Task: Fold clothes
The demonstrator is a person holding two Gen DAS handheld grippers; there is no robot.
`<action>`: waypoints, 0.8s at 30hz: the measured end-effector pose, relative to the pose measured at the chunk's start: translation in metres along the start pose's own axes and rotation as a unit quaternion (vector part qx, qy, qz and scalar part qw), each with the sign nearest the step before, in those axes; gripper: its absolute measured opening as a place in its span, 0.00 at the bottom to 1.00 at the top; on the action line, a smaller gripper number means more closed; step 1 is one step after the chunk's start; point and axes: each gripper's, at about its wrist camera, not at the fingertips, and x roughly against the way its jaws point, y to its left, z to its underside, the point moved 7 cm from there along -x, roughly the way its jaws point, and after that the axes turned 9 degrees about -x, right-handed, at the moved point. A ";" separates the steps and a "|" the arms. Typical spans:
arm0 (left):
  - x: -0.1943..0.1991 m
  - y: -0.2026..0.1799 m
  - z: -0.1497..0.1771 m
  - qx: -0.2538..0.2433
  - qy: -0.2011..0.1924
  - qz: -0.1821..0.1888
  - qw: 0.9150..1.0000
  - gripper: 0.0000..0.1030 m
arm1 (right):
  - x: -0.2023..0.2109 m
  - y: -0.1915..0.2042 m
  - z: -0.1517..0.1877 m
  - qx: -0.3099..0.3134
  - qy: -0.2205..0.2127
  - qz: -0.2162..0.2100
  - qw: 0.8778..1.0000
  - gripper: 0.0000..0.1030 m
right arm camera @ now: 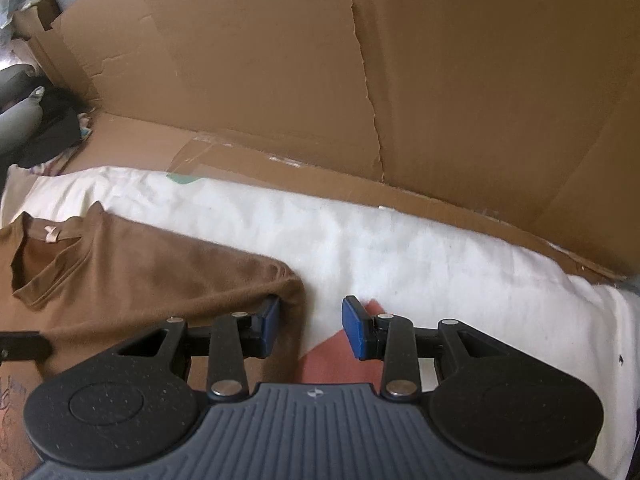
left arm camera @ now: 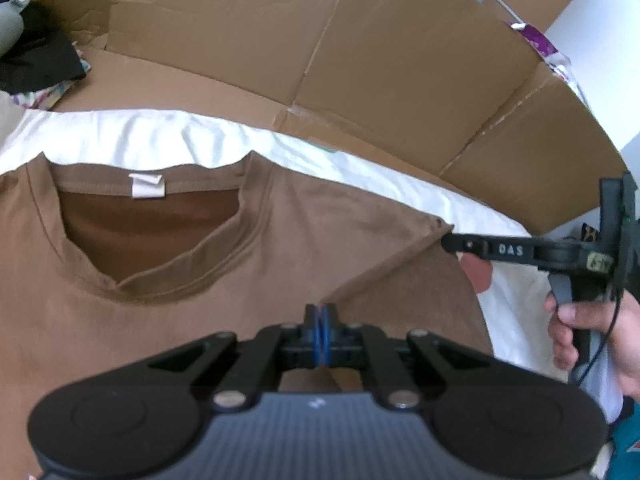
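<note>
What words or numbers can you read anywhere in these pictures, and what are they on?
"DAS": on the finger of the right tool, seen from the left wrist camera.
Yellowish sticker on that tool: digits too blurred to read.
White neck tag of the brown T-shirt: no print visible.
Small emblem on the tool body: a logo, no letters.

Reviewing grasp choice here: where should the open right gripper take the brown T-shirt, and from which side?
Grip the brown T-shirt at its folded shoulder corner, coming from the right over the white cloth; that edge bulges up beside the right gripper.
</note>
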 end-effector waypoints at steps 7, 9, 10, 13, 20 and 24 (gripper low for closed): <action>-0.007 0.003 0.003 0.001 0.011 -0.010 1.000 0.02 | -0.009 0.007 -0.004 0.006 -0.017 0.011 1.000 0.40; -0.010 0.007 0.001 0.003 0.007 -0.014 1.000 0.02 | -0.009 0.009 -0.007 0.001 -0.023 0.011 1.000 0.40; -0.013 0.009 -0.001 0.006 0.005 -0.011 1.000 0.02 | -0.007 0.008 -0.008 -0.002 -0.027 0.007 1.000 0.40; -0.022 0.017 -0.004 0.019 0.006 -0.004 1.000 0.03 | 0.004 0.003 -0.010 -0.013 -0.033 -0.002 0.999 0.40; -0.014 0.015 0.001 0.031 0.013 -0.003 0.999 0.19 | 0.051 -0.013 0.018 -0.010 -0.011 -0.025 1.000 0.40; -0.003 0.002 0.014 0.037 0.028 0.012 0.999 0.19 | 0.075 -0.019 0.032 -0.002 -0.002 -0.024 1.000 0.40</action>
